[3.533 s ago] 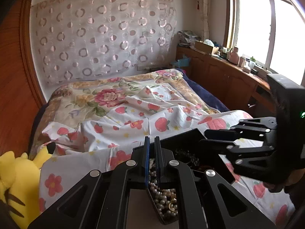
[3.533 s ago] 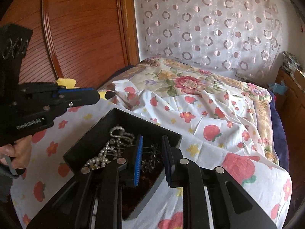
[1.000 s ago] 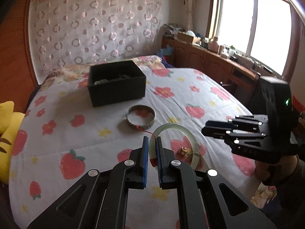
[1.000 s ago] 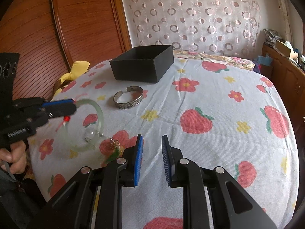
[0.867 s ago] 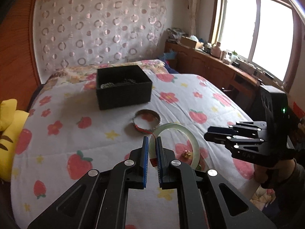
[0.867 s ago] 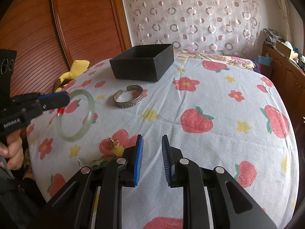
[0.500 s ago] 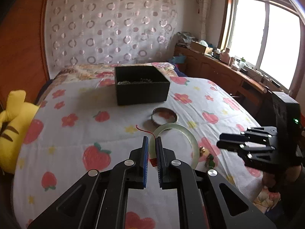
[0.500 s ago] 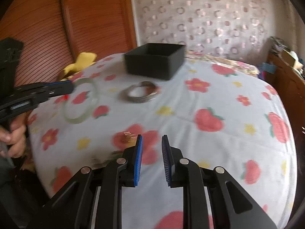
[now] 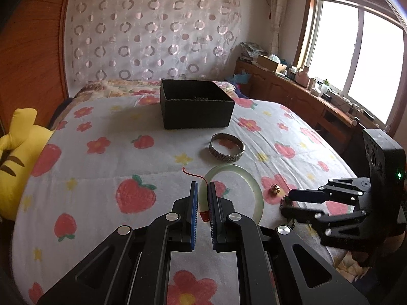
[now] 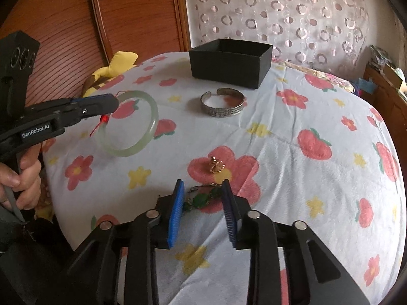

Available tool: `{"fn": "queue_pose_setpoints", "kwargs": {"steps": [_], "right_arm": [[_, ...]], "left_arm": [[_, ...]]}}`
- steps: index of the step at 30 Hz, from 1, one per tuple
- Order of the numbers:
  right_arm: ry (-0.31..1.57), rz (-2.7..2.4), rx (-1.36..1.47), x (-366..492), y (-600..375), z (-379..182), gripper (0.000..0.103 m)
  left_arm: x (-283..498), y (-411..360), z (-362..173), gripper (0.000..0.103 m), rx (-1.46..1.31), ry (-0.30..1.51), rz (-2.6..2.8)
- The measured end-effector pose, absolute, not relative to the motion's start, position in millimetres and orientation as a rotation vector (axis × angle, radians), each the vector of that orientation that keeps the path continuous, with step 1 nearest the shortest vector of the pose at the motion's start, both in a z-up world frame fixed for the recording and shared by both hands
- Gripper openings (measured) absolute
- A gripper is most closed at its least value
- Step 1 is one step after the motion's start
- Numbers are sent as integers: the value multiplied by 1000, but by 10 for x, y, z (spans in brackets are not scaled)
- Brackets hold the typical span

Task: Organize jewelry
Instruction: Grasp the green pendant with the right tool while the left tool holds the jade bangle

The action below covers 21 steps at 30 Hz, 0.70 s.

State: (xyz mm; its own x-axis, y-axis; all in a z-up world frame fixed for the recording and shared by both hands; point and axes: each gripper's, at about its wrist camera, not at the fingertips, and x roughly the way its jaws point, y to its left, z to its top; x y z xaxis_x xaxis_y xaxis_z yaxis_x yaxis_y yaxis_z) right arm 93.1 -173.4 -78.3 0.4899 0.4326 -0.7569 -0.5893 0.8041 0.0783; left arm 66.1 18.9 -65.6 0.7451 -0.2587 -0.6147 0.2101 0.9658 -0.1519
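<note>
The pale green jade bangle (image 10: 128, 123) hangs in the air above the near left part of the flowered bedspread (image 10: 292, 132), pinched at its rim by the left gripper (image 9: 201, 197), whose jaws are closed to a narrow gap on the band beside a red thread (image 9: 192, 174). It is a stiff, smooth ring, probably slippery and likely to crack if dropped, so a firm hold across the band seems right.

The right gripper (image 10: 202, 197) hovers low with its jaws spread wide and holding nothing, set either side of a green-stoned chain piece (image 10: 201, 198) lying on the cloth. That piece looks light and limp; it would best be taken at its bunched middle. Just beyond it rests a small gold charm (image 10: 216, 165), and farther off an engraved silver cuff (image 10: 222, 105).

At the far side stands the open black box (image 9: 195, 106), with beads barely showing inside. A yellow plush toy (image 9: 15, 137) lies at the left edge.
</note>
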Motion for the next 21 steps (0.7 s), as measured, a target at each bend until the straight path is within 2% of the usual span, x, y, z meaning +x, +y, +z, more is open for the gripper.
{"fn": "queue_pose_setpoints", "kwargs": {"steps": [5, 6, 7, 9, 11, 13, 21], "right_arm": [[832, 616, -274, 810, -1635, -791, 42], [832, 620, -271, 805, -1643, -788, 38], [829, 620, -274, 804, -1650, -786, 27], [826, 626, -277, 788, -1665, -780, 10], [809, 627, -303, 755, -1657, -769, 9], [794, 631, -288, 750, -1682, -712, 3], [727, 639, -267, 822, -1773, -434, 3]], "left_arm": [[660, 194, -654, 7, -78, 683, -256], [658, 194, -654, 7, -78, 682, -256], [657, 198, -652, 7, -79, 682, -255], [655, 203, -647, 7, -81, 681, -253], [662, 206, -645, 7, -82, 681, -253], [660, 209, -646, 7, -83, 680, -254], [671, 236, -589, 7, -85, 667, -252]]}}
